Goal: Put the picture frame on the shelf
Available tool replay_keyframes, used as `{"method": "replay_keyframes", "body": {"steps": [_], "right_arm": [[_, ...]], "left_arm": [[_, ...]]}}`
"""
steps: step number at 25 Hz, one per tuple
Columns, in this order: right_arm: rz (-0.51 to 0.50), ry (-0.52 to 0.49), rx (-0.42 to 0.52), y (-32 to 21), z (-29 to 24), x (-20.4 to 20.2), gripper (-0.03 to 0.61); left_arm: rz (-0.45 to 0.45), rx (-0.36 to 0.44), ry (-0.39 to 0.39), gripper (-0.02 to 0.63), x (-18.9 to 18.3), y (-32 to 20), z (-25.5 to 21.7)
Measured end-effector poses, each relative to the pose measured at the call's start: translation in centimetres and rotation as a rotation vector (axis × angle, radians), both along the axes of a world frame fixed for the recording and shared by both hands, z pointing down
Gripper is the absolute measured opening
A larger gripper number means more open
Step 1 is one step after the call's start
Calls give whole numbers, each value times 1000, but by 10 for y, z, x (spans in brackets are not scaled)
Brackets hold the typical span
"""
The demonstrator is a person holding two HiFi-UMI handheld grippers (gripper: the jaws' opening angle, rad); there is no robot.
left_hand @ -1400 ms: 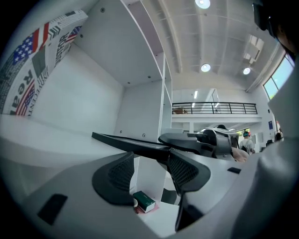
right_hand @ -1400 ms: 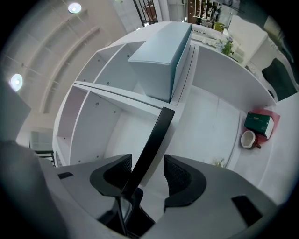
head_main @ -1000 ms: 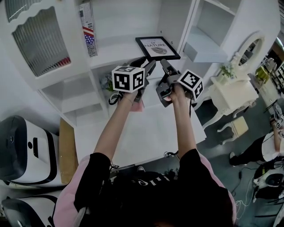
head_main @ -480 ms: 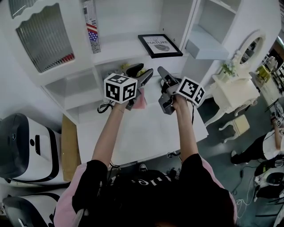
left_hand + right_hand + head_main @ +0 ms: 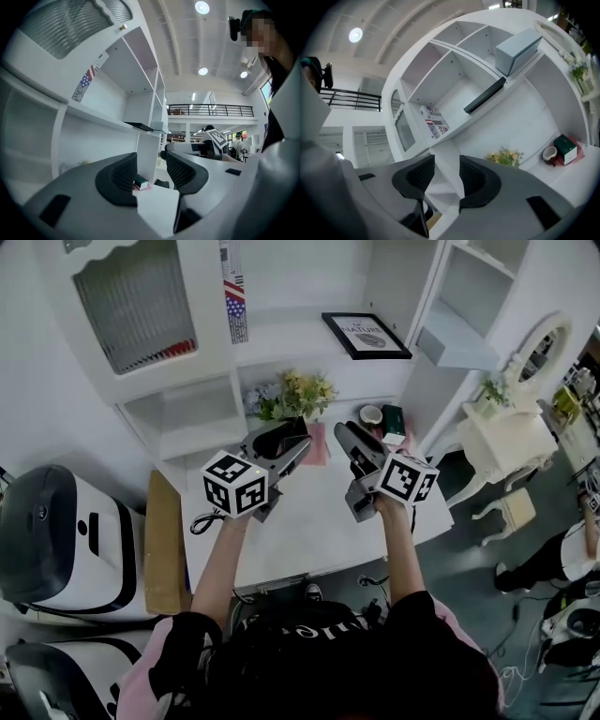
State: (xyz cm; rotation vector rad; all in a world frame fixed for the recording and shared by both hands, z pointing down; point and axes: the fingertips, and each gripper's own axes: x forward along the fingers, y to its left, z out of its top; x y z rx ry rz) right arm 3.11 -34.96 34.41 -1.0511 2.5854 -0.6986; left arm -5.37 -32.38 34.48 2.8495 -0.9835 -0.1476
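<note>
Shelf [image 5: 281, 341]: white unit against the wall, standing behind the table [image 5: 309, 521].

Left tongs [image 5: 294, 440]: held level over the table, aimed toward the shelf. Jaws stand apart, released. The left gripper view [image 5: 150, 171] shows only the table surface and far clutter through the gap; nothing is gripped.

Right tongs [image 5: 349, 435]: beside the left pair, also over the table. The jaws have just been closing partway, yet a clear gap shows between the pads [image 5: 443, 173] and nothing is between them. Released and empty.

Frame [image 5: 367, 336]: black, with a white print, lying flat on the shelf board near the upright divider. It is seen edge-on as a dark slab from the right gripper view [image 5: 485, 95]. It is well apart from both tongs and touched by neither.

Minor items on the table's rear edge: flowers [image 5: 298, 395], green box [image 5: 394, 420], cup [image 5: 372, 415].

Finding: the frame rests on the shelf, unsupported by either tool. Placement is judged complete; no handling step appears outstanding
</note>
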Motion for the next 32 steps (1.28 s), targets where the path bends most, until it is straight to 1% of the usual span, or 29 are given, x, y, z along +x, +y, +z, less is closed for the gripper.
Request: {"method": "replay_keyframes", "body": {"steps": [2, 4, 10, 15, 19, 25, 29, 32], "right_arm": [[13, 43, 23, 19, 7, -11, 179], [20, 69, 31, 41, 15, -24, 172], [25, 76, 19, 109, 40, -64, 156], [63, 112, 11, 161, 63, -87, 123], [83, 114, -16, 198, 80, -98, 92], [76, 141, -32, 240, 97, -106, 71], [59, 145, -32, 255, 100, -109, 69], [46, 160, -26, 262, 99, -105, 69]], "left_arm": [[4, -12, 6, 195, -13, 23, 11], [7, -18, -4, 195, -25, 48, 22], [32, -33, -86, 195, -57, 121, 59], [70, -63, -94, 195, -81, 174, 88], [106, -77, -85, 195, -89, 209, 102], [151, -70, -78, 195, -87, 248, 111], [157, -73, -61, 195, -85, 264, 112], [140, -59, -45, 195, -82, 272, 106]]}}
